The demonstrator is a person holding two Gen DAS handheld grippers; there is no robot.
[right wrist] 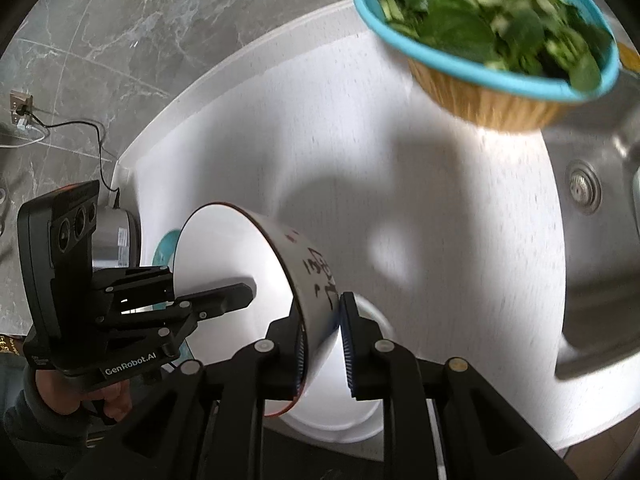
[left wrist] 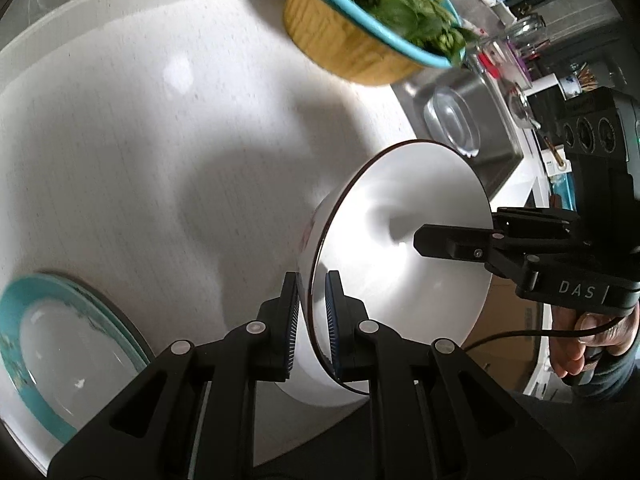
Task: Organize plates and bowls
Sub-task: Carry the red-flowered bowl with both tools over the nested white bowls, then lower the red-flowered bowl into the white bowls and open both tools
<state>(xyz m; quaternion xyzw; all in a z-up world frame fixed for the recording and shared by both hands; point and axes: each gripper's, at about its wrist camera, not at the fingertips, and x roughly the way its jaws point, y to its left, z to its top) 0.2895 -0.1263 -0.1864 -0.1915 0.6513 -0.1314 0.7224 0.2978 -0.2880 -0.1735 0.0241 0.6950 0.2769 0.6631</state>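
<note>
A white bowl (left wrist: 400,248) with a dark rim and black writing on its outside (right wrist: 320,276) hangs tilted above the white counter, gripped from two sides. My left gripper (left wrist: 312,320) is shut on its near rim, one pad inside and one outside. My right gripper (right wrist: 322,344) clamps the opposite wall the same way; in the left wrist view the right gripper (left wrist: 420,234) shows one finger inside the bowl. A teal-rimmed plate (left wrist: 40,340) lies on the counter at the lower left. Another white dish (right wrist: 340,420) sits right under the held bowl.
A teal colander of green leaves in a yellow basin (left wrist: 360,28) (right wrist: 480,40) stands at the back of the counter (left wrist: 140,140). The steel sink (right wrist: 592,260) lies to the right, a glass dish (left wrist: 452,120) inside it. Bottles and jars line the far edge.
</note>
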